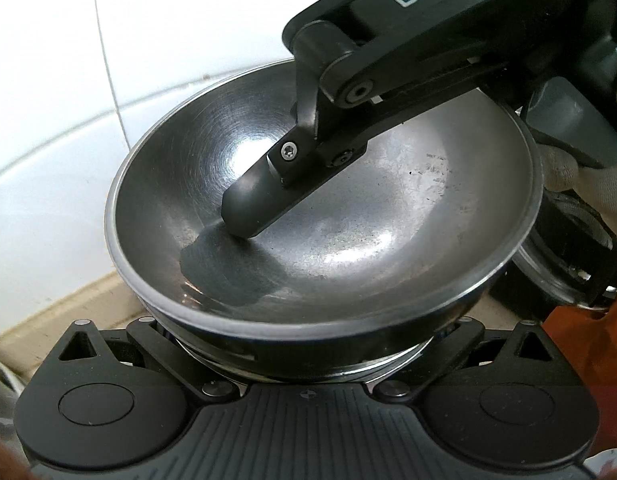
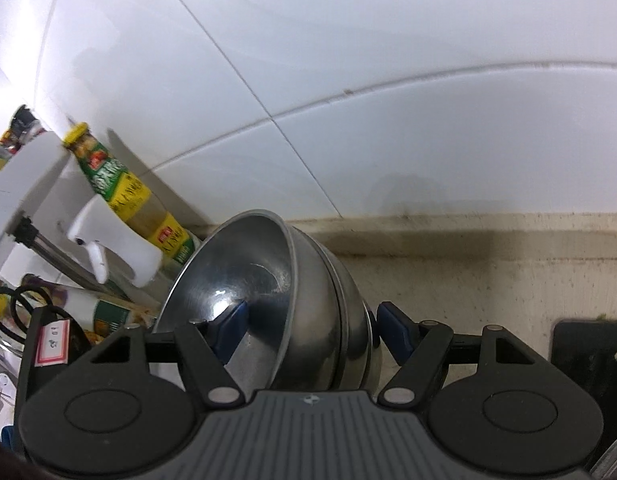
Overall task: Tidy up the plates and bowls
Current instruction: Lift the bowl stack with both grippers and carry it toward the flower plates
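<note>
White tiled wall (image 2: 388, 60), right hand-held gripper (image 2: 312, 330) clamping steel bowls (image 2: 308, 300)

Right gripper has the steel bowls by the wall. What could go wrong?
The nested steel bowls are tilted and pinched through their smooth walls by the right gripper; they might slip or separate. The sauce bottle and white holder stand close beside the rim, so a swing could knock them.
</note>
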`<state>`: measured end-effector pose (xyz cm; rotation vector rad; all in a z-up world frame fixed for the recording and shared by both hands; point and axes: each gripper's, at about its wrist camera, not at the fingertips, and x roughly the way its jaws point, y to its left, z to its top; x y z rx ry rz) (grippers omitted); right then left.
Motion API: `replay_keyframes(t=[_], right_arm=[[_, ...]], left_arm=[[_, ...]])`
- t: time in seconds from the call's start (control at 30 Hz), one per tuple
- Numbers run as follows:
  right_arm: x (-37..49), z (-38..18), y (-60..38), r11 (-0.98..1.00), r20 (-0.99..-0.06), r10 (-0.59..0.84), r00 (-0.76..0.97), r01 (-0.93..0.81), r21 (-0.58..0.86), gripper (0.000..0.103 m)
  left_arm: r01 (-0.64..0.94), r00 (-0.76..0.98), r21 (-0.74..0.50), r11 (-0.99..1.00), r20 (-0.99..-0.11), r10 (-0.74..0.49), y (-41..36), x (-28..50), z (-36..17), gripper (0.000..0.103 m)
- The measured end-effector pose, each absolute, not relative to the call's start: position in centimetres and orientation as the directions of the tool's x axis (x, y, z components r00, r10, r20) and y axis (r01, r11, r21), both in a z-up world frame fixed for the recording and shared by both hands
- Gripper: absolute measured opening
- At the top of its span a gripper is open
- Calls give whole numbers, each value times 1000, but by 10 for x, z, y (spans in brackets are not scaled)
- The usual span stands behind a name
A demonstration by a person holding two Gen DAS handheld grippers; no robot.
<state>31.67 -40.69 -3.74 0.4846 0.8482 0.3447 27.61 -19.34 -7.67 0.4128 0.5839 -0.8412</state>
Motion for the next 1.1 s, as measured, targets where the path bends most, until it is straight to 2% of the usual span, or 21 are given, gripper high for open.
replay_keyframes(t=[0.63, 1.1], right_arm=[[231, 54, -377, 831, -538, 510, 671, -222, 510, 66], [150, 60, -349, 808, -527, 562, 637, -285, 516, 66]], left_arm=[[722, 650, 230, 653, -550, -525, -172, 135, -21, 102], [693, 678, 264, 671, -555, -482, -152, 7, -26, 102]])
